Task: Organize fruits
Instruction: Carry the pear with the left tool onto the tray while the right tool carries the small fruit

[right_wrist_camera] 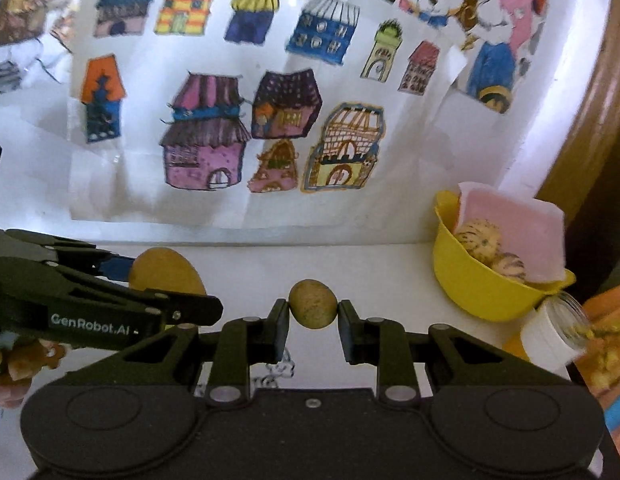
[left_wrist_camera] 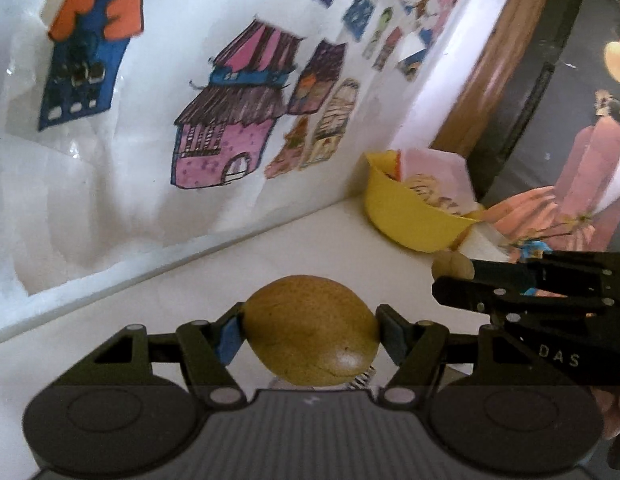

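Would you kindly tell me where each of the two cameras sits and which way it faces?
Left wrist: on the left gripper, facing the drawing-covered white wall; it grips a large brown oval fruit; the right gripper enters at right.
Right wrist: on the right gripper, facing the same wall; it grips a small brown round fruit; the left gripper enters at left.
Shared: both fruits, the tilted yellow plastic bowl.

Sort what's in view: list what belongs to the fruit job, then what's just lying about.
Job: large brown fruit in left gripper; small brown fruit in right gripper; yellow bowl holding striped fruits.

Lying about: white jar; house drawings.
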